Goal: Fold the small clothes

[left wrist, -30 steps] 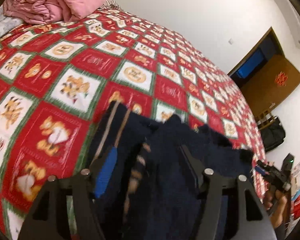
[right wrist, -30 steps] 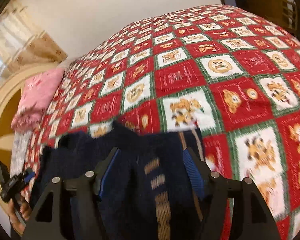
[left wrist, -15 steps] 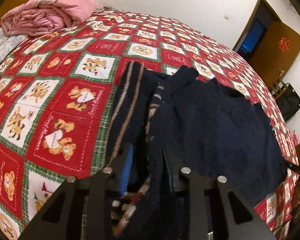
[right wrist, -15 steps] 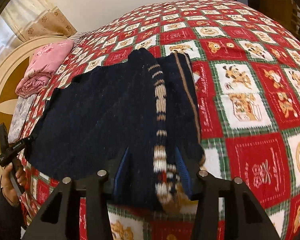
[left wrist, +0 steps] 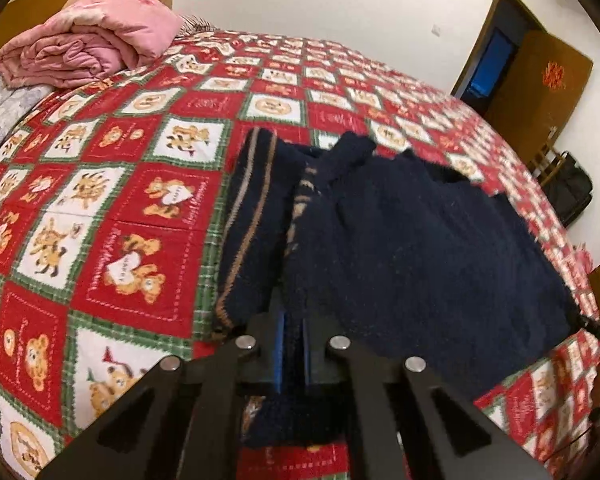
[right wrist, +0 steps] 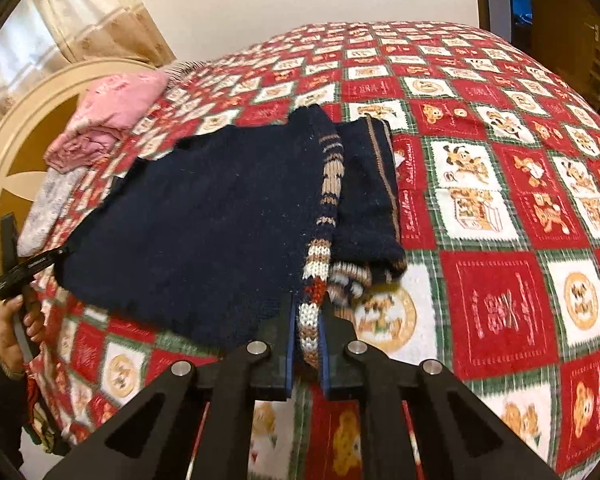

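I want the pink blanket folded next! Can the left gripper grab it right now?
Probably not yet. The left gripper is shut on the navy sweater near the bed's edge, and the pink blanket sits far up by the headboard across open red quilt. Nothing blocks the way; it would need to let go first.

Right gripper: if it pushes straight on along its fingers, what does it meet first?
The right gripper is already shut on the navy sweater's patterned edge; going on it would likely press further into that knit, then the bedspread beneath. Depth unclear.
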Action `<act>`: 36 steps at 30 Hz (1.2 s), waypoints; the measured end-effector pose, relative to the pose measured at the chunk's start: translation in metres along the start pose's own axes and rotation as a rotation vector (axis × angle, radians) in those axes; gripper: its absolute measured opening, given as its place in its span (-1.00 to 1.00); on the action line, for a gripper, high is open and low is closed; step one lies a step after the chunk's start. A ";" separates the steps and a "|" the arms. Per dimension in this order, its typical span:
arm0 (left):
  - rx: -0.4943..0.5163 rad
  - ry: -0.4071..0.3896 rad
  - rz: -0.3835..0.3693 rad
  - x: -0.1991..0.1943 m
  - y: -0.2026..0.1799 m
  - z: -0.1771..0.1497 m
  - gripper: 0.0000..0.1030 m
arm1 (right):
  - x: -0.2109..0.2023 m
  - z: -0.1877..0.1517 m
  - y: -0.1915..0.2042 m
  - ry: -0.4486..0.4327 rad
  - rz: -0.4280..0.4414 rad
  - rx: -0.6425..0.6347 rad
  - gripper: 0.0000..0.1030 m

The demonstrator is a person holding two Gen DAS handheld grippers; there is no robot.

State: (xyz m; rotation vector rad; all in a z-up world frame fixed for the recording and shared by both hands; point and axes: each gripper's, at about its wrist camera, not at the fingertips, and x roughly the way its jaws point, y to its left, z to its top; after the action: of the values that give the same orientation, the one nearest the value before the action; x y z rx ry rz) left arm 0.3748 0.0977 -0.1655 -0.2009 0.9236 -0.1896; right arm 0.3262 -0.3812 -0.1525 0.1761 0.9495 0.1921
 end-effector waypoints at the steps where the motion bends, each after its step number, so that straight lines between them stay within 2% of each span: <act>1: 0.005 -0.001 -0.004 -0.003 0.003 -0.002 -0.86 | 0.005 -0.007 -0.002 0.019 -0.024 -0.006 -0.83; 3: 0.011 0.016 -0.001 0.000 0.004 -0.008 -0.86 | 0.022 -0.016 -0.006 0.056 -0.070 -0.012 -0.83; 7: 0.020 0.061 0.017 0.016 0.006 -0.021 -0.86 | 0.032 -0.016 -0.012 0.067 -0.069 0.003 -0.83; 13: 0.093 0.043 0.045 0.010 -0.003 -0.026 -0.81 | 0.027 -0.020 -0.004 0.084 -0.098 -0.070 -0.82; 16: 0.102 -0.011 0.088 -0.006 -0.003 -0.020 -0.59 | 0.023 -0.021 -0.002 0.076 -0.106 -0.078 -0.78; 17: 0.099 -0.034 0.106 -0.012 -0.003 -0.017 -0.43 | 0.020 -0.020 -0.002 0.069 -0.117 -0.082 -0.69; 18: 0.097 -0.073 0.120 -0.021 -0.003 -0.012 -0.27 | 0.016 -0.018 -0.001 0.054 -0.131 -0.082 -0.64; 20: 0.107 -0.154 0.157 -0.039 -0.008 0.000 -0.09 | 0.004 -0.012 0.001 0.005 -0.166 -0.079 -0.48; 21: 0.112 -0.181 0.156 -0.045 -0.012 0.007 -0.06 | -0.003 -0.008 0.001 -0.032 -0.196 -0.075 -0.46; 22: 0.120 -0.201 0.130 -0.048 -0.019 0.014 -0.03 | -0.008 -0.004 0.002 -0.063 -0.215 -0.070 -0.41; 24: 0.137 -0.195 0.081 -0.044 -0.036 0.029 0.19 | -0.015 0.001 0.005 -0.107 -0.217 -0.059 -0.28; 27: 0.128 -0.151 0.016 -0.018 -0.060 0.051 0.23 | -0.017 0.007 0.018 -0.136 -0.149 -0.063 -0.25; 29: 0.096 -0.093 -0.071 0.010 -0.072 0.064 0.23 | -0.011 0.009 0.029 -0.137 -0.123 -0.086 -0.14; 32: 0.023 0.021 -0.224 0.055 -0.083 0.076 0.23 | 0.010 0.010 0.045 -0.112 -0.054 -0.132 -0.12; 35: -0.025 0.058 -0.212 0.086 -0.087 0.082 0.23 | 0.033 0.010 0.053 -0.083 -0.054 -0.170 -0.12; 36: -0.031 0.046 -0.157 0.092 -0.082 0.086 0.23 | 0.042 0.012 0.051 -0.062 -0.063 -0.161 -0.12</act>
State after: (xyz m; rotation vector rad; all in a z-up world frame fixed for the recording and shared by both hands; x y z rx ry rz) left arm 0.4918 0.0035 -0.1651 -0.2989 0.9569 -0.3266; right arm 0.3555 -0.3228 -0.1675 0.0039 0.8725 0.2032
